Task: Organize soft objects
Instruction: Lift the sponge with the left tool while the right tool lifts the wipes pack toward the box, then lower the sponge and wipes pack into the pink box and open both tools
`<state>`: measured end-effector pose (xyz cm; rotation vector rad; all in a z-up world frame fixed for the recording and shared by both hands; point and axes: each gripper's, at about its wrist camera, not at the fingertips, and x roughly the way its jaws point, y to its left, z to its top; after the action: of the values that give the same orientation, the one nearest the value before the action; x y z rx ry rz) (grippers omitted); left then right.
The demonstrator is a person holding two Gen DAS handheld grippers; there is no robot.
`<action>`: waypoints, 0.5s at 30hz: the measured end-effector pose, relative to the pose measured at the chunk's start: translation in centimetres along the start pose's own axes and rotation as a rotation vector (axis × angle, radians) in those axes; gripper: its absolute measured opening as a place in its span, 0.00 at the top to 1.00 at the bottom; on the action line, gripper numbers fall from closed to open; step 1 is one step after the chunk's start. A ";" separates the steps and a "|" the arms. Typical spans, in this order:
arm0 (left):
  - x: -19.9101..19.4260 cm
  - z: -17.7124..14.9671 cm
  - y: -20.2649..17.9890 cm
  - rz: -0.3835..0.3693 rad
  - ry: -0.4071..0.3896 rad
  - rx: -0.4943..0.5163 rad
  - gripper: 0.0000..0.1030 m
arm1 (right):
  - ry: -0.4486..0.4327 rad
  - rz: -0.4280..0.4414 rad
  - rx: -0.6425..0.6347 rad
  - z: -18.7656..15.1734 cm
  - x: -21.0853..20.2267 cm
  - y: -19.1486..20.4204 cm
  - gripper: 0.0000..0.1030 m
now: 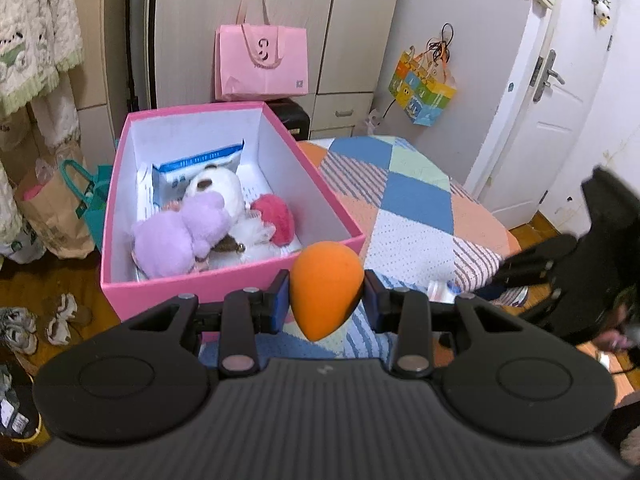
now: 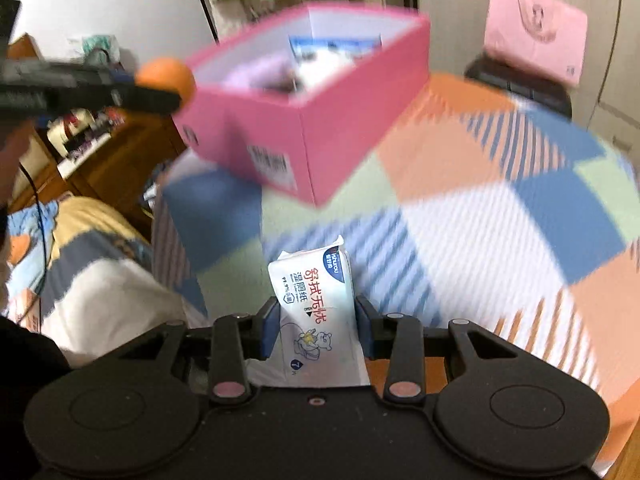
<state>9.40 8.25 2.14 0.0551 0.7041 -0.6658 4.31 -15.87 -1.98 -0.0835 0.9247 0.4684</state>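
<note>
My left gripper (image 1: pixel 326 300) is shut on an orange egg-shaped sponge (image 1: pixel 325 288), held just in front of the near wall of the open pink box (image 1: pixel 240 280). Inside the box lie a purple plush toy (image 1: pixel 176 236), a white plush (image 1: pixel 218 190), a red fluffy piece (image 1: pixel 276 216) and a blue-and-white wipes pack (image 1: pixel 192 174). My right gripper (image 2: pixel 316 324) is shut on a white wet-wipes pack (image 2: pixel 316 312), lifted above the patchwork blanket (image 2: pixel 460 220). In the blurred right wrist view the pink box (image 2: pixel 304 112) stands ahead, with the left gripper and orange sponge (image 2: pixel 168 74) at its left corner.
The box rests on a bed covered by the patchwork blanket (image 1: pixel 408 208). Behind it a pink paper bag (image 1: pixel 262 62) sits on a black case, before cream wardrobes. A white door (image 1: pixel 552 92) is at right. Shoes (image 1: pixel 60 318) and paper bags (image 1: pixel 56 208) lie on the wooden floor at left.
</note>
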 end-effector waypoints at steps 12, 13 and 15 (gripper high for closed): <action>-1.1 2.5 1.7 0.060 -0.064 -0.027 0.65 | -0.137 0.021 -0.160 7.8 -2.4 2.3 0.57; -1.0 2.8 1.9 0.059 -0.068 -0.030 0.65 | -0.147 0.025 -0.166 8.2 -2.4 2.4 0.57; -0.9 3.2 2.2 0.057 -0.077 -0.040 0.65 | -0.172 0.042 -0.177 9.4 -2.5 2.7 0.57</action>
<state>12.01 9.65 4.82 0.0129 0.6396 -0.5961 8.92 -11.86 6.02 -0.1821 0.7162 0.5870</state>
